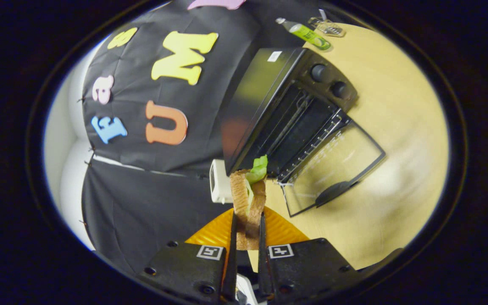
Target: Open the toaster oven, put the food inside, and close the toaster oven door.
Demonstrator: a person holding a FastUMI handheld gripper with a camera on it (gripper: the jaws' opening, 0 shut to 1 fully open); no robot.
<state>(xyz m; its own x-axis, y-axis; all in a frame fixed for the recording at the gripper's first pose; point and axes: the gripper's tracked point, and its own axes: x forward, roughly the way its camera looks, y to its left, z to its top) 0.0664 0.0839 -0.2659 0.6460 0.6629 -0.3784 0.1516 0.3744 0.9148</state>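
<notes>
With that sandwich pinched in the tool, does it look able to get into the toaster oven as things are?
Probably yes. The toaster oven has its door folded down, leaving the rack open. The tool is shut on the sandwich, and nothing stands between it and the opening just beyond.

Warm, fairly bright light falls on my tabletop [396, 106], with a pale washed-out glare patch beside the toaster oven's open glass door [333, 169]. The door throws back faint reflections. The fisheye bends everything hard toward the rim, where detail goes soft. The oven top [256, 84] carries a dull sheen.
</notes>
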